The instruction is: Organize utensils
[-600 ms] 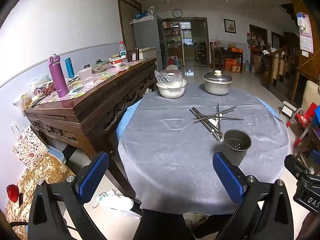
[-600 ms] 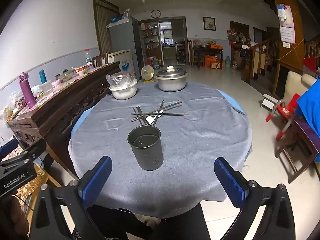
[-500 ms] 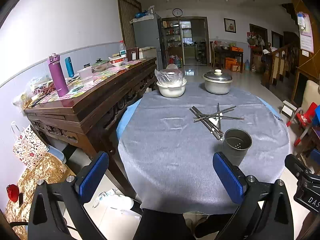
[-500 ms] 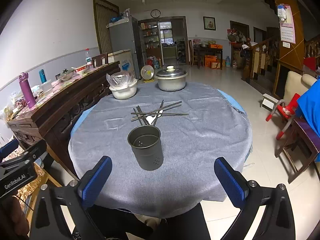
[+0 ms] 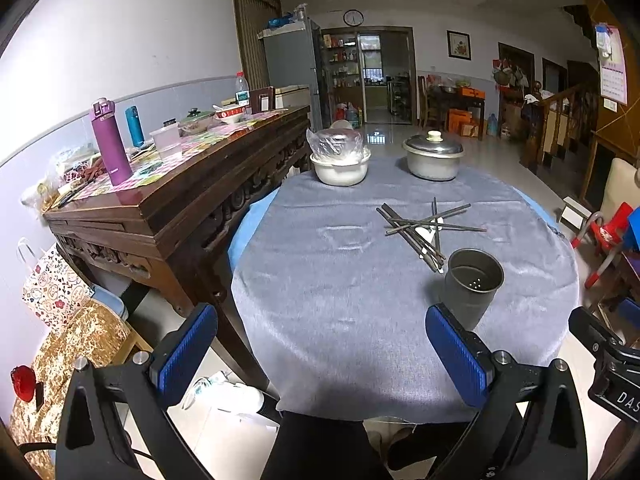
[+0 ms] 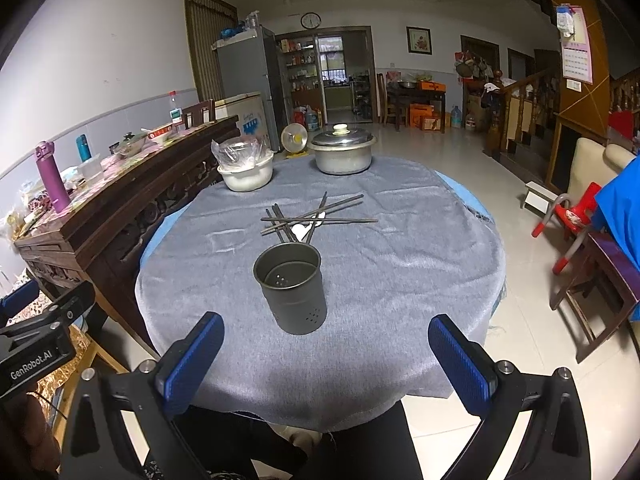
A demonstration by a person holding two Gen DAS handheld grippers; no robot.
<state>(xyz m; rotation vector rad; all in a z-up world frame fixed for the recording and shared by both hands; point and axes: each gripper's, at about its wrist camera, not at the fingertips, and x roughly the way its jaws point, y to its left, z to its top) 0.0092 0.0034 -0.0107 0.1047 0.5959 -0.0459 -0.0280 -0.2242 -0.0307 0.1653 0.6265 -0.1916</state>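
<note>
The chopsticks point(image 6: 316, 220) lie in a crossed heap mid-table on the grey cloth point(image 6: 400, 280), most of them running away from the camera, just behind the empty holder cup point(image 6: 291, 292). For the right gripper point(image 6: 326, 356) the pile is dead ahead past the cup; for the left gripper point(image 5: 320, 354) it's off to the right. Both are spread wide, holding nothing. I'd say the right is better lined up.

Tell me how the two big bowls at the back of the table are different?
The white basin has crinkly clear plastic over it; the metal pot wears a metal lid with a pale knob. The basin is white and sits nearer the wooden sideboard; the pot is silvery grey. Both stand upright on the grey tablecloth.
</note>
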